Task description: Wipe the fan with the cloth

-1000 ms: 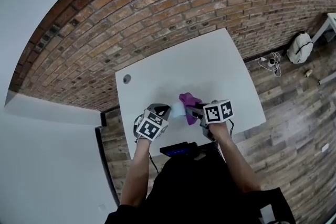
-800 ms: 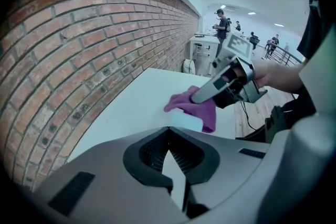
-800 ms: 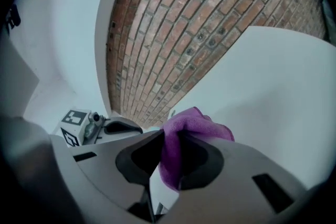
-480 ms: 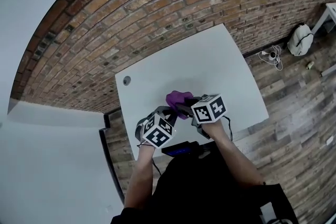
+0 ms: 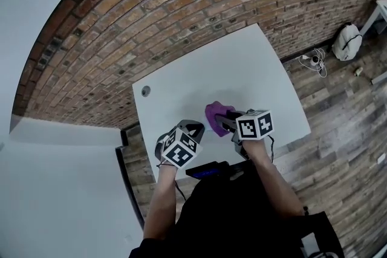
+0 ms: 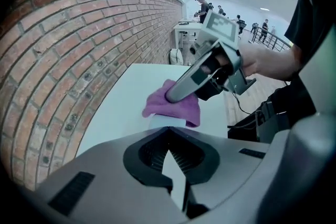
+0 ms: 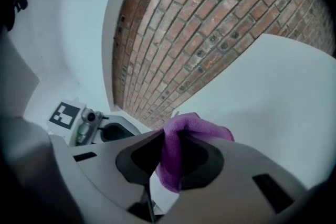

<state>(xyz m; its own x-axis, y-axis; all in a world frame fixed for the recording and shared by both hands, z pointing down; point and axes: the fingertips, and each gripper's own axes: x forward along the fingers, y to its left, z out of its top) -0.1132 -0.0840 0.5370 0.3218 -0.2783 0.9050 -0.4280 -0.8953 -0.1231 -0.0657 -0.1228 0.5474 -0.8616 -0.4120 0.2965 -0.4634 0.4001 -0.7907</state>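
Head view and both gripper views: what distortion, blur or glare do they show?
Head view: fisheye bends the red brick wall into an arc; no glare. Left gripper view: purple fabric cloth sharp, near jaws soft. Right gripper view: dark corners, cloth blurred.

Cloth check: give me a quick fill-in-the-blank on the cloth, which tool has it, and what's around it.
The right tool is shut on a ____ cloth.
The table beneath the cloth has a plain ____ top.
The wall behind the table is built of ____.

Missing words: purple; white; brick.
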